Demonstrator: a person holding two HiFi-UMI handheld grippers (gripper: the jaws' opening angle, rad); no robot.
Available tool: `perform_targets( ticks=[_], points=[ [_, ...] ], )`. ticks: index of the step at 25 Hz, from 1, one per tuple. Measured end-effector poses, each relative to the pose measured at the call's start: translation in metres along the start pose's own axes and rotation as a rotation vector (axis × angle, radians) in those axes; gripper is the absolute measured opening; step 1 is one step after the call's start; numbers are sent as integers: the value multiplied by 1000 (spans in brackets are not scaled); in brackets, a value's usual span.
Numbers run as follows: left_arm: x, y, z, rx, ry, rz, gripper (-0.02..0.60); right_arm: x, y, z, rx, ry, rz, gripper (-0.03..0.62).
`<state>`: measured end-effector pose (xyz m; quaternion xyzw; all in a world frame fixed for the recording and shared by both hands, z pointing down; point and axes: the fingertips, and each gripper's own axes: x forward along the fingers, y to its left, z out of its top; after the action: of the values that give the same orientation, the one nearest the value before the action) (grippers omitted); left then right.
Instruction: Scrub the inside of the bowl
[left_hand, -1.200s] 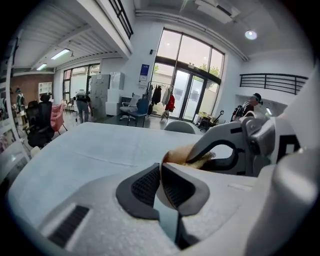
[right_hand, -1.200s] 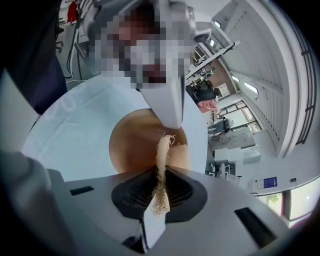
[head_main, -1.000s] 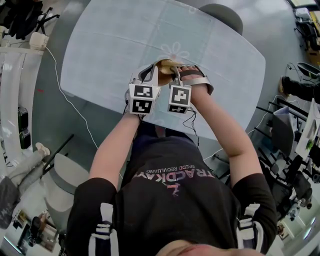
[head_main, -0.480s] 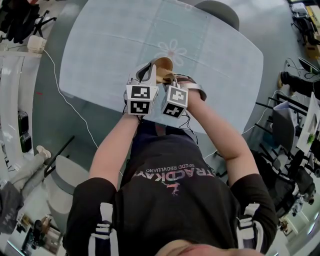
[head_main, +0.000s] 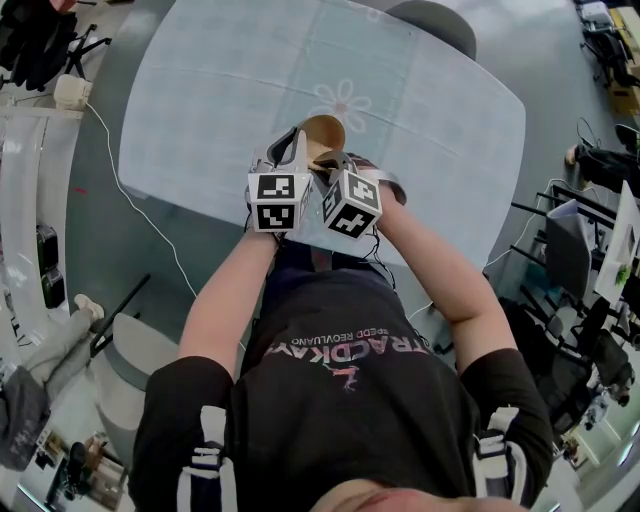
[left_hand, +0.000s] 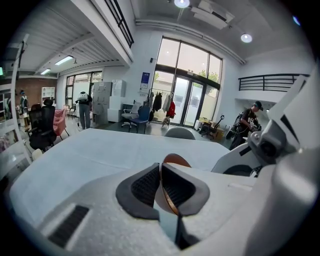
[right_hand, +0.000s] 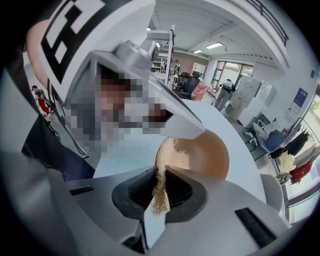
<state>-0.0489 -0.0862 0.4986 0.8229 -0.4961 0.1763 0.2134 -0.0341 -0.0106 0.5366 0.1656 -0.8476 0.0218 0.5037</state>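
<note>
Left gripper (left_hand: 161, 190) clamped on the rim of a small round brown bowl (head_main: 322, 131), near the near edge of a pale-clothed table (head_main: 220, 90) spreading wide beyond; right gripper (right_hand: 159, 192) pinches a beige fibrous scrub pad (right_hand: 169, 157) against its inside

Black short-sleeved T-shirt (head_main: 345, 405), chest print: I read "TRACKDAY", upside down from the head view
Smaller line by it: "SPEED", rest unclear to me
Blue wall sign (left_hand: 145, 79): illegible

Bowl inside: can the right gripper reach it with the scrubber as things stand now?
Probably yes. The left gripper holds the bowl by its rim, with the opening turned toward the right gripper. The scrubber clamped in its jaws reaches into the bowl. Nothing stands between them.
</note>
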Motion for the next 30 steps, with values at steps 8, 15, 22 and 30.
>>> perform_targets(
  ticks=[8, 15, 22, 30],
  points=[
    [1, -2, -3, 16, 17, -8, 31, 8, -6, -28, -135, 123, -21, 32],
    [4, -8, -7, 44, 35, -33, 31, 8, -34, -51, -294, 239, -120, 32],
    [5, -14, -8, 76, 51, -61, 31, -3, -62, -42, -374, 242, -264, 32],
    [8, -30, -14, 197, 92, -114, 31, -7, -65, -27, -631, 248, -377, 32]
  ],
)
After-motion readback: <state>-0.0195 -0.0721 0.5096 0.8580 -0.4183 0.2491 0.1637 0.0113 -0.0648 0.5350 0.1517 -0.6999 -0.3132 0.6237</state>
